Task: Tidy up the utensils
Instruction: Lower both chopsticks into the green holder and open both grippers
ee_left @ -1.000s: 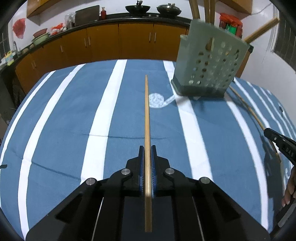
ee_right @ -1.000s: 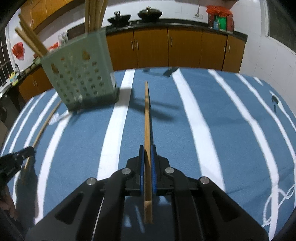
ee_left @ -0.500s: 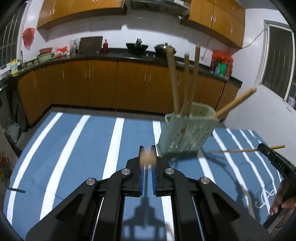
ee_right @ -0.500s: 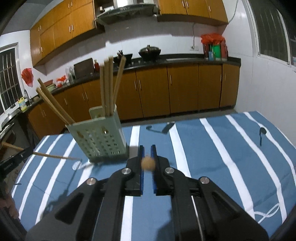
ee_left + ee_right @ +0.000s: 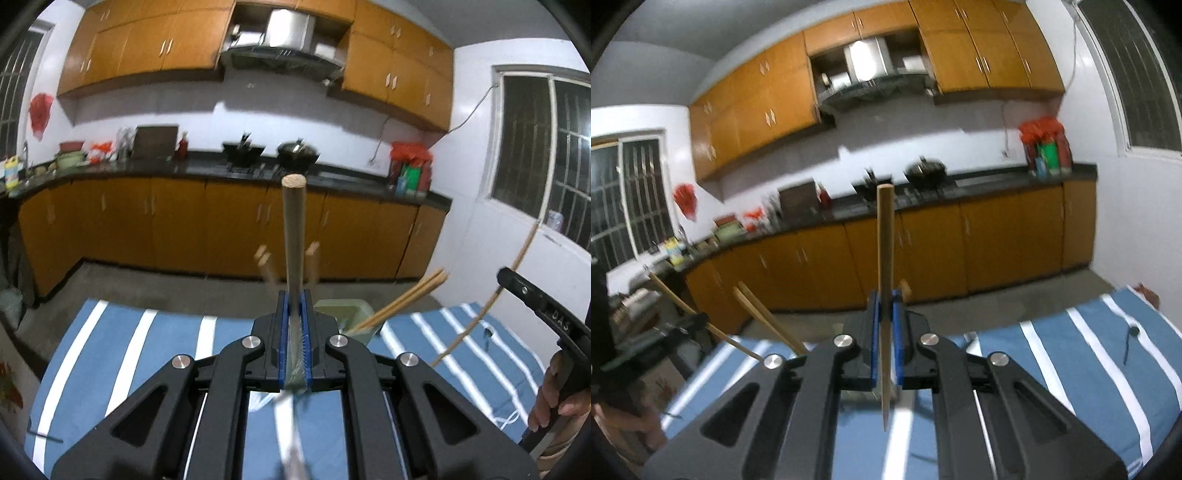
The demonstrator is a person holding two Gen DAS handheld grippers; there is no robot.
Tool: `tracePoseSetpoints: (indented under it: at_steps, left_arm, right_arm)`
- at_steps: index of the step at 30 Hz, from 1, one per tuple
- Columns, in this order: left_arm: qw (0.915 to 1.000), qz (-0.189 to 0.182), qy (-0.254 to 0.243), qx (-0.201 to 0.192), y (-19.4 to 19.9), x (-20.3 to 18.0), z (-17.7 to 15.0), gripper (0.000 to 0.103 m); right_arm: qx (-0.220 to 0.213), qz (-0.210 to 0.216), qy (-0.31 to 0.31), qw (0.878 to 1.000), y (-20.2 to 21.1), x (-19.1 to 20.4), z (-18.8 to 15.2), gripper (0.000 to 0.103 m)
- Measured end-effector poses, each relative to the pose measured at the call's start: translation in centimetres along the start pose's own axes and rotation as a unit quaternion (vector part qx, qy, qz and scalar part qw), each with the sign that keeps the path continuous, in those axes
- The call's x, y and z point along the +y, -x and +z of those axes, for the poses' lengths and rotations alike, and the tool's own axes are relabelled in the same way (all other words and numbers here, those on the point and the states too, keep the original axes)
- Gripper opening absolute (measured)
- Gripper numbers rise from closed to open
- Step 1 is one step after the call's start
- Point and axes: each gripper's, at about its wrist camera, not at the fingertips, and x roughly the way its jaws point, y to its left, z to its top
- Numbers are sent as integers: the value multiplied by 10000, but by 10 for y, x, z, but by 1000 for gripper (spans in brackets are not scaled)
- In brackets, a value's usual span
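My left gripper [image 5: 294,295] is shut on a wooden chopstick [image 5: 293,236] that stands upright, thick end up. Behind it the green perforated utensil holder [image 5: 345,310] sits on the blue striped cloth with several chopsticks [image 5: 406,299] leaning out of it. My right gripper [image 5: 885,295] is shut on another wooden chopstick [image 5: 885,258], also upright, its thin tip pointing down. The right gripper shows at the right edge of the left wrist view [image 5: 539,310] with its chopstick [image 5: 480,314] slanting. The holder is mostly hidden behind the right gripper; its chopsticks [image 5: 764,317] lean left.
The table carries a blue cloth with white stripes [image 5: 122,350]. A small dark utensil [image 5: 1130,339] lies on the cloth at the right. Orange kitchen cabinets and a dark counter [image 5: 147,206] run along the far wall.
Both grippers have lifted off the table and tilted up, so each chopstick went from lying flat and pointing forward to standing upright. The holder now sits low behind the jaws.
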Motion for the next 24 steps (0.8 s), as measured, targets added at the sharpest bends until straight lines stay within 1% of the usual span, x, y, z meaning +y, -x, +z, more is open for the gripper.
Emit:
tracePoseSetpoints:
  at_steps: [3,6,9,12,17,22,24]
  left_arm:
    - [9995,-160,-36,-258,5,-13,15,7]
    - [9989,-167,-98,-426,0,-23,23,7]
    - [9989,-132,-98,-434,-12,-26,24,7]
    - [9990,-74,-26,-439,-23,-25,22,7]
    - [9990,38,5,-444,-39,-24,14,7]
    - [9996,1,17,-292,-55,-22,7,7]
    - [9998,-68,93,-175,-60,-19,4,7]
  right_arm:
    - [-400,147,9,9991,5,11,21,8]
    - [-637,214,-20,9977,1,18,33,8]
    - [-821,206,-17,9964,-10,25,38,8]
    - [-897,199,14,9958,-28,29,39,8]
    - [-818,60,175,9965,-56,35,27,8]
    - [-519,-10,161,9985,-80,32,13,8]
    - [-355,-7,163,9992,-85,30,6,11]
